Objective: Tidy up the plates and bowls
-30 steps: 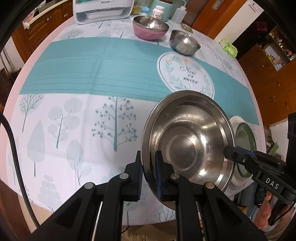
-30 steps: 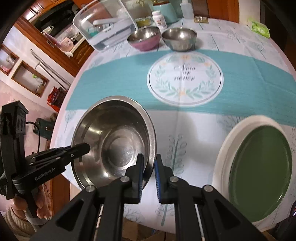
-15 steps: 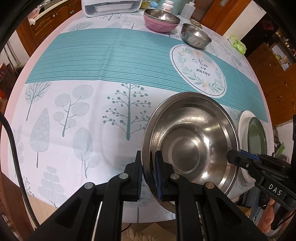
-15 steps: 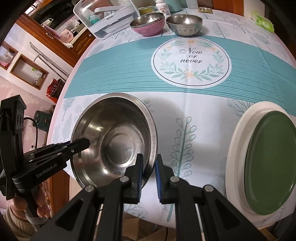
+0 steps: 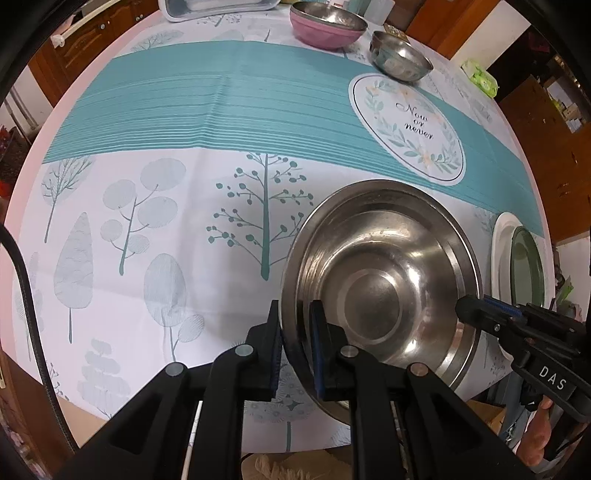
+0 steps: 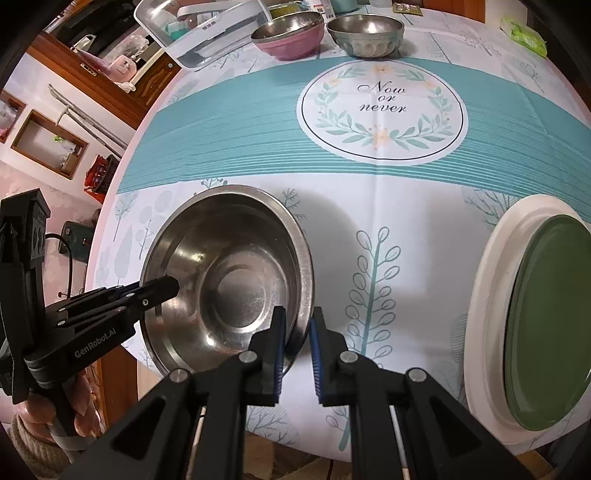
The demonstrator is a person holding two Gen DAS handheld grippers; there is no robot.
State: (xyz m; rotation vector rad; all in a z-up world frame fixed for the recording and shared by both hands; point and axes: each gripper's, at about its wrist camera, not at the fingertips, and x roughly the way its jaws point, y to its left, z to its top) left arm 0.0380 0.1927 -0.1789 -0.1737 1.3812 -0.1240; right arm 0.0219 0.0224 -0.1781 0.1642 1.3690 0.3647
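Note:
A large steel bowl [image 5: 380, 280] sits low over the table's near edge, held on both sides. My left gripper [image 5: 295, 347] is shut on its left rim. My right gripper [image 6: 298, 332] is shut on its right rim, where the bowl [image 6: 225, 280] fills the left of the right wrist view. A green plate [image 6: 550, 317] lies on a white plate [image 6: 487, 295] to the right. A pink bowl [image 6: 291, 31] and a small steel bowl [image 6: 365, 31] stand at the far side.
A round table carries a teal and white tree-print cloth [image 5: 207, 122]. A clear plastic box [image 6: 207, 29] and bottles stand at the far edge. A green packet [image 6: 522, 35] lies far right. Wooden cabinets surround the table.
Both grippers have carried the large bowl back toward the near edge of the table and lower. The grips have not changed.

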